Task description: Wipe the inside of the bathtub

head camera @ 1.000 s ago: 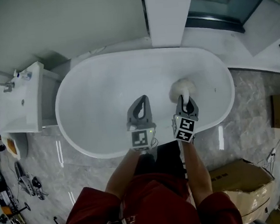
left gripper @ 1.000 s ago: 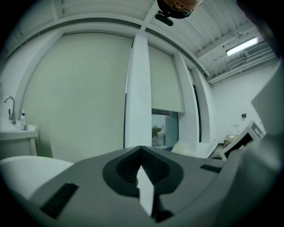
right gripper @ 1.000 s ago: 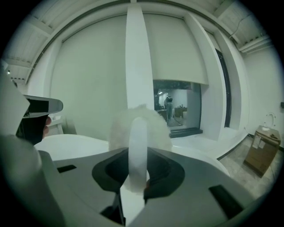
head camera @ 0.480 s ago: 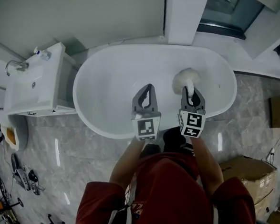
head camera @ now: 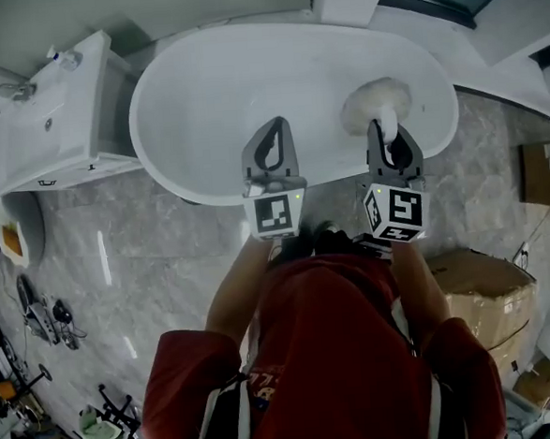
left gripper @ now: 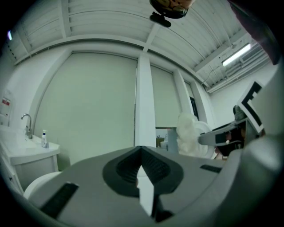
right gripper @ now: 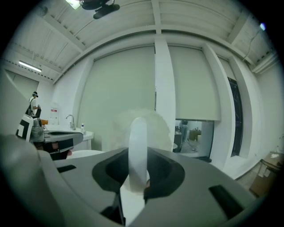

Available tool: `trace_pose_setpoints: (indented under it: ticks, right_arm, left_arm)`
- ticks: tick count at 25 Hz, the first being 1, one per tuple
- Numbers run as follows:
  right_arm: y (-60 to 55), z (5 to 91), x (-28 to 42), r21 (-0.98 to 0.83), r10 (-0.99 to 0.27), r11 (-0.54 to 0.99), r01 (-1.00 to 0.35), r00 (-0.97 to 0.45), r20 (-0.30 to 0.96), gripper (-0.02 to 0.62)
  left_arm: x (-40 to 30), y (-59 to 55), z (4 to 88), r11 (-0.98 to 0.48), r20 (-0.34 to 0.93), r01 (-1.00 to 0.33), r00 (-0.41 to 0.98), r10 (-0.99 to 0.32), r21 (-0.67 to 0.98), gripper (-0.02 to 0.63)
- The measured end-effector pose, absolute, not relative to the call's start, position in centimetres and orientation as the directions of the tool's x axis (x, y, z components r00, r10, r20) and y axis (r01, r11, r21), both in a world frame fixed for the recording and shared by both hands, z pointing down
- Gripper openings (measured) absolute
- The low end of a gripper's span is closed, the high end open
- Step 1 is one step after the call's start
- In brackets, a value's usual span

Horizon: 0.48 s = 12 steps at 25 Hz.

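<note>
Right, we are standing at the long side of the white bathtub (head camera: 200,88) and looking straight down on it, with both grippers reaching out over its near rim. Our right gripper (head camera: 388,133) is clenching its fingers on the white handle of a fluffy white duster (head camera: 376,99), and the handle is standing upright between the two dark pads in the right gripper view. From above, the duster's fluffy head is showing over the right end of the tub, inside the line of the rim; we cannot tell whether it is touching the surface. Our left gripper (head camera: 272,130) is hanging just beside it over the middle of the near rim, its fingers pressed together with nothing between them. Both gripper views are looking out level at the pale wall and the white pillar behind the tub. Off to our left a white washbasin unit (head camera: 56,116) is standing beside the tub's end, with a tap (left gripper: 26,122) and a small bottle (left gripper: 44,138) on it. A cardboard box (head camera: 467,280) is sitting on the grey marbled floor (head camera: 119,272) to our right
</note>
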State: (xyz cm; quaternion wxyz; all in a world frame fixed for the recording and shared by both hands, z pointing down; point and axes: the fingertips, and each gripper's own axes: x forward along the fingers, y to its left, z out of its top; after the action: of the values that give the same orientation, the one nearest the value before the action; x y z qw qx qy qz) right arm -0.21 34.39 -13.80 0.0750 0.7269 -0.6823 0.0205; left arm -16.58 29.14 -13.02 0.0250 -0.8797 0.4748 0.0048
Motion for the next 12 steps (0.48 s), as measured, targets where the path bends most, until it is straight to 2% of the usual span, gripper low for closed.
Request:
trace_pose_setpoints:
  ticks: [7,12]
  right_arm:
    - [37.2,-15.9,0.7,0.046,-0.996,-0.013,-0.999,0.017,0.083,0.094]
    - [40.3,-16.8,2.4,0.093,-0.999,-0.002,-0.996,0.007,0.051,0.094]
  left_arm:
    - [-16.1,32.1,-15.6,-0.522,-0.080,-0.851,0.525,-0.847,-0.066,0.014]
    - [-15.2,34.9,-15.8,-0.496,-0.052,-0.865,0.501,-0.864,-0.081,0.014]
